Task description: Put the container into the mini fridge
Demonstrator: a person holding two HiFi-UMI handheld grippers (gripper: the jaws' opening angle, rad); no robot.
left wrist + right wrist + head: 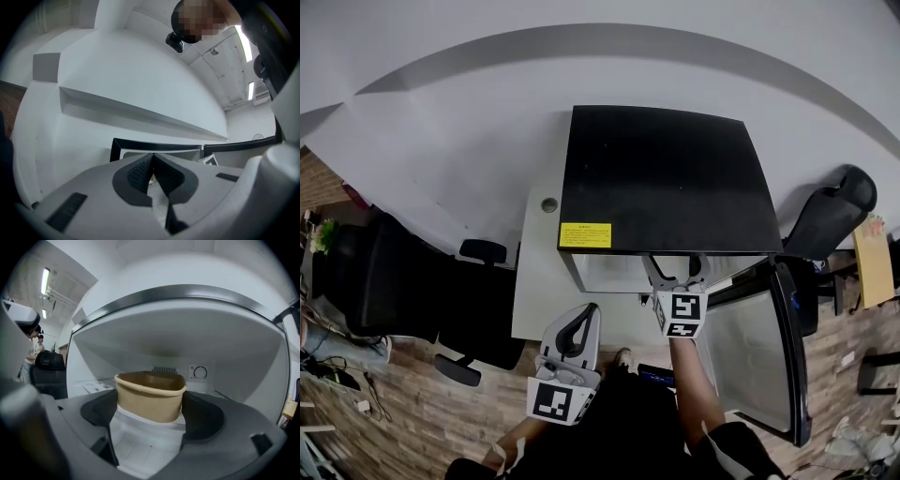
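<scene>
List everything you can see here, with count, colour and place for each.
mini fridge: one, black top, white inside, on the desk
fridge door: one, black-edged, swung open to the right
label: one, yellow, front left of the fridge top
container: one, brown, at the fridge's opening
dial: one, white, fridge's back wall
desk: one, white, against the wall
office chairs: two, black, one left of the desk, one right
left gripper: one, grey, jaws together, empty, held back from the fridge
right gripper: one, grey, jaws shut on the container
</scene>
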